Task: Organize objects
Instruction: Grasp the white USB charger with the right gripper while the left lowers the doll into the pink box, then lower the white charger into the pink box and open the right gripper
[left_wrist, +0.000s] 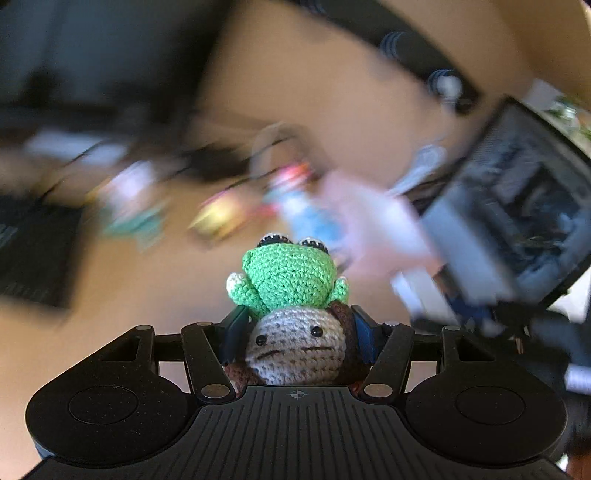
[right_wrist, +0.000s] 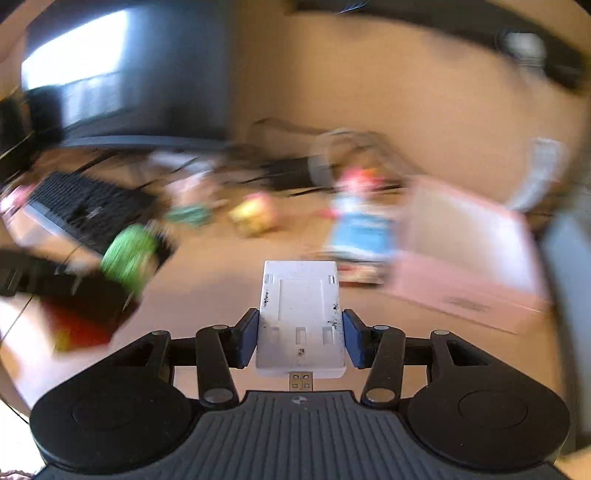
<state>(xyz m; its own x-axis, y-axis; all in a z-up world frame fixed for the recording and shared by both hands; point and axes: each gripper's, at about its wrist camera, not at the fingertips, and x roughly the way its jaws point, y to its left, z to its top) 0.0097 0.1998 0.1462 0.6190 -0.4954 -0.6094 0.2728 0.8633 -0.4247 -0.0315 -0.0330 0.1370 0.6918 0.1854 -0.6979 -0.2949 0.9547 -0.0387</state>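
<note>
Grippers first, and both have a load. Left gripper (left_wrist: 299, 332) has its blue pads pressed in against a crocheted doll (left_wrist: 291, 347), a beige face with bead eyes and a flat stitched mouth, brown yarn at its sides, and a green frog hat (left_wrist: 286, 277) poking forward past the fingertips. Jaws are narrowed right down onto that soft head, held tight, well above the tan desk (left_wrist: 155, 288).

Over on the right wrist view, the right gripper (right_wrist: 299, 336) is clamped on a white USB adapter (right_wrist: 300, 317), flat and rectangular, dark specks on its face, the metal plug pointing back toward the camera. Blue pads (right_wrist: 246, 338) touch both long edges; the gap is only as wide as the adapter.

Moving outward, everything is smeared by motion blur. From the right wrist view, the left gripper shows at the left edge as a dark streak with a green blob (right_wrist: 129, 254), the doll's hat. Beyond it lies a black keyboard (right_wrist: 88, 206), and a monitor (right_wrist: 122, 66) stands at the back. Small toys sit across the middle of the desk: a teal one (right_wrist: 188, 216), a yellow one (right_wrist: 255, 212), and a blue-and-red figure (right_wrist: 360, 221), too blurred to name. Just right of that figure sits a pink box (right_wrist: 465, 254). In the left wrist view, a dark container (left_wrist: 517, 206) fills the right side, contents unclear.
</note>
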